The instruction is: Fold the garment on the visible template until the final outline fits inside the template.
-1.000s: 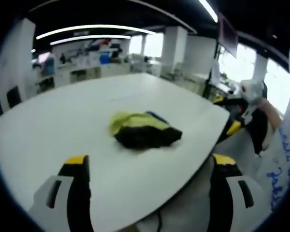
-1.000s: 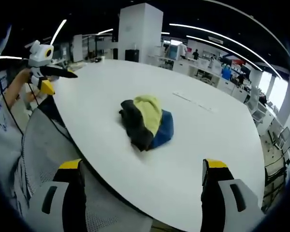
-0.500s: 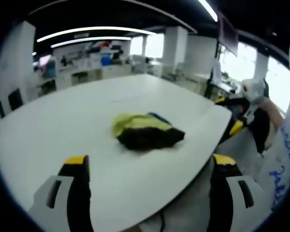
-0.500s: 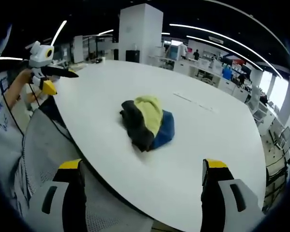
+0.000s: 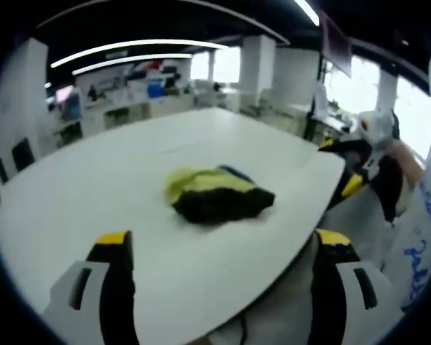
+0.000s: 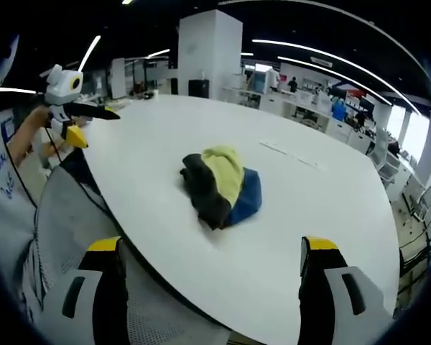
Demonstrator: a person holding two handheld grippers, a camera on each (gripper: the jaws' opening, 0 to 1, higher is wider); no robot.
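White gripper (image 5: 219, 287) jaws, black fingers tipped yellow.

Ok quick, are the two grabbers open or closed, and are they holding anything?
Left gripper: open, holding nothing, back from the garment.
Right gripper: open, holding nothing.

One crumpled garment of yellow, black and blue cloth (image 5: 217, 193) (image 6: 221, 186) lies on one large white rounded table (image 5: 93, 194) (image 6: 316, 201). Two handheld grippers with yellow-tipped black jaws are counted: the left gripper (image 5: 219, 248) (image 6: 77, 123) and the right gripper (image 6: 212, 251) (image 5: 345, 172) (each also appears at the edge of the other's camera view). One grey mesh chair back (image 6: 79, 223) stands at the table's edge.
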